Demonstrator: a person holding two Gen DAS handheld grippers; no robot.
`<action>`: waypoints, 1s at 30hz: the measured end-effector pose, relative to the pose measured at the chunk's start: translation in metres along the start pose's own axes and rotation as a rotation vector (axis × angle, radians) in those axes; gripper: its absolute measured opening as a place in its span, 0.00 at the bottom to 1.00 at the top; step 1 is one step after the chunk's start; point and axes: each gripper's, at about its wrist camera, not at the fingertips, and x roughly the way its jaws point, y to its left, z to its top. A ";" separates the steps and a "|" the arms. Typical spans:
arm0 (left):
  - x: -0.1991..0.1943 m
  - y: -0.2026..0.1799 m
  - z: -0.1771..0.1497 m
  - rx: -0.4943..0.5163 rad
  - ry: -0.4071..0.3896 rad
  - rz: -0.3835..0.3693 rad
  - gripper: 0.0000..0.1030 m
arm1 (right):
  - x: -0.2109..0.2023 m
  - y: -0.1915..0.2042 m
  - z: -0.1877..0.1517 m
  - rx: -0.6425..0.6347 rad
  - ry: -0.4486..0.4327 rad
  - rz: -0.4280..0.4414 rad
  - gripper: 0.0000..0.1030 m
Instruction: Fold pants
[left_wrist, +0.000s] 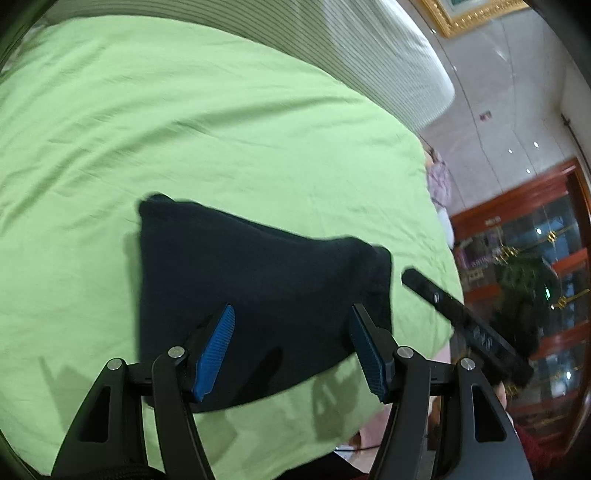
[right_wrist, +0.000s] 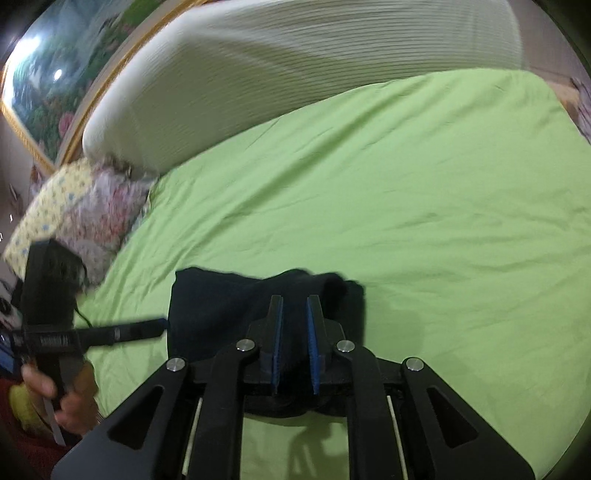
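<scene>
**Two grippers over folded pants, near edge of the bed**

Two black two-finger grippers with blue ribbed pads are in your hands. Your left gripper (left_wrist: 291, 343) has its jaws spread wide, nothing between the pads, and it hangs above the near part of the dark navy folded pants (left_wrist: 255, 288). Whether a pad touches the cloth cannot be told.

Your right gripper (right_wrist: 295, 347) has its jaws drawn in to a narrow gap. The pads show bare blue faces with dark cloth behind them; you cannot tell from this view whether any fabric is pinched.

The pants (right_wrist: 236, 314) lie as a compact, roughly square bundle on the light green bedsheet (left_wrist: 221, 129), close to the near edge of the bed. One far corner of the bundle is bunched up into a lump, seen in the right wrist view just beyond the right fingertips.

A cream ribbed upholstered headboard (right_wrist: 295, 74) runs along the far edge of the bed. A floral patterned pillow (right_wrist: 85, 206) sits at the far left corner, seen from the right wrist. A gold-framed painting (right_wrist: 48, 74) hangs beyond it.

Both views are motion-blurred.
</scene>
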 end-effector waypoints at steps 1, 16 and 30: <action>-0.002 0.003 0.003 -0.006 -0.008 0.012 0.63 | 0.002 0.007 -0.002 -0.022 -0.001 -0.009 0.20; 0.002 0.035 0.016 -0.079 -0.034 0.126 0.64 | 0.033 0.023 -0.018 -0.091 0.044 -0.091 0.36; 0.058 0.063 0.032 -0.098 0.006 0.231 0.70 | 0.046 -0.026 -0.041 0.014 0.091 -0.128 0.44</action>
